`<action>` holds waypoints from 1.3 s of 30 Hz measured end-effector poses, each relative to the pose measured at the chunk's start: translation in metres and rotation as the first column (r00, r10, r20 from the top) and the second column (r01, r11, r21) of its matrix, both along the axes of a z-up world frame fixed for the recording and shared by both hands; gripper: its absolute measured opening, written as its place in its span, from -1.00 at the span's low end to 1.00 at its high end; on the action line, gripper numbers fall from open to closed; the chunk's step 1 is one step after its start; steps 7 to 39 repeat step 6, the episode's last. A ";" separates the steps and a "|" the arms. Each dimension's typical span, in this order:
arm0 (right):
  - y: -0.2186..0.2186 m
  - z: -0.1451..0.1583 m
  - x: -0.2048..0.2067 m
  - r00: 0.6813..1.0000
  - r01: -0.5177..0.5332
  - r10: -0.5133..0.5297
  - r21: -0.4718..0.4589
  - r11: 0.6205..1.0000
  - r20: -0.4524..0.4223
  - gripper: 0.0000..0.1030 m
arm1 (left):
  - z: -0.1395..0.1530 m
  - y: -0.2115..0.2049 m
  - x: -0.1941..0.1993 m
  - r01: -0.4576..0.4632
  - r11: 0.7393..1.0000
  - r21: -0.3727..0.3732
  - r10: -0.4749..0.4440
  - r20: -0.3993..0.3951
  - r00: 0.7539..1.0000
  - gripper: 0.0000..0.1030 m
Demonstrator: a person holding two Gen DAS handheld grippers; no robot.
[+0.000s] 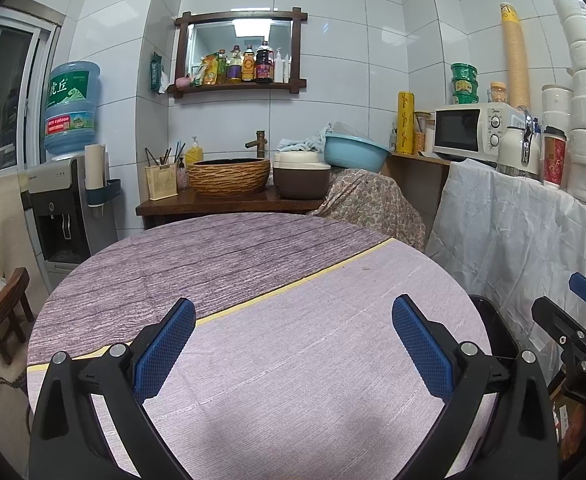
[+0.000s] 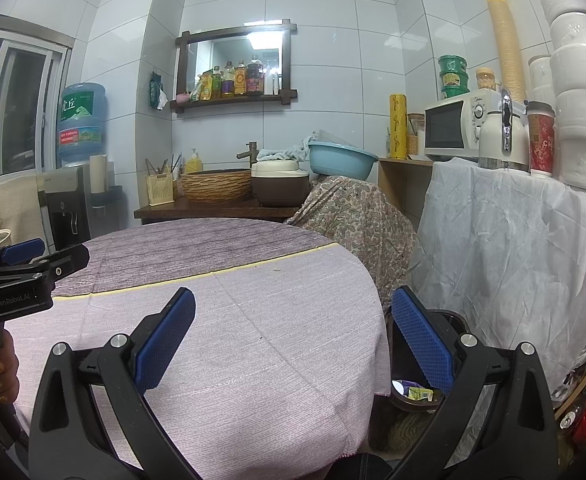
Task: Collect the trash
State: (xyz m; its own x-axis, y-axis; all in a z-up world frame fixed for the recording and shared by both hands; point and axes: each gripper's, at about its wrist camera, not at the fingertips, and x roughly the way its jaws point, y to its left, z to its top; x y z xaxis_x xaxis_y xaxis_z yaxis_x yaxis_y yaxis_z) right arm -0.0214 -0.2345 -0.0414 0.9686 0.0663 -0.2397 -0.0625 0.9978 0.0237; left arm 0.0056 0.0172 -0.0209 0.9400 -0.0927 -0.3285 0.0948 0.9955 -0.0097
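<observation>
Both jaws are wide apart and hold nothing: the left hand-held gripper [image 1: 293, 344] over the desk [image 1: 293, 272]; the right hand-held gripper [image 2: 293, 340] at its edge; the trash [image 2: 419, 393] lies in the bin [image 2: 449, 320] beside the desk; the wrappers look light, thin and crinkly, so pinch an edge gently.

Place: small home kitchen
Signs: microwave [image 1: 471, 131], rice cooker [image 1: 301, 176], water dispenser [image 1: 59, 208], condiment shelf [image 1: 239, 65], white tiled walls [image 1: 341, 40]
</observation>
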 end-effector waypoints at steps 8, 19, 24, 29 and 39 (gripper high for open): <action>0.000 0.000 0.000 1.000 0.000 0.000 0.000 1.000 0.000 0.89 | 0.001 0.000 0.001 0.001 1.000 0.000 -0.001 -0.007 1.000 0.89; 0.000 0.000 0.000 1.000 0.000 0.000 0.000 1.000 0.000 0.89 | 0.001 0.000 0.001 0.001 1.000 0.000 -0.001 -0.007 1.000 0.89; 0.000 0.000 0.000 1.000 0.000 0.000 0.000 1.000 0.000 0.89 | 0.001 0.000 0.001 0.001 1.000 0.000 -0.001 -0.007 1.000 0.89; 0.000 0.000 0.000 1.000 0.000 0.000 0.000 1.000 0.000 0.89 | 0.001 0.000 0.001 0.001 1.000 0.000 -0.001 -0.007 1.000 0.89; 0.000 0.000 0.000 1.000 0.000 0.000 0.000 1.000 0.000 0.89 | 0.001 0.000 0.001 0.001 1.000 0.000 -0.001 -0.007 1.000 0.89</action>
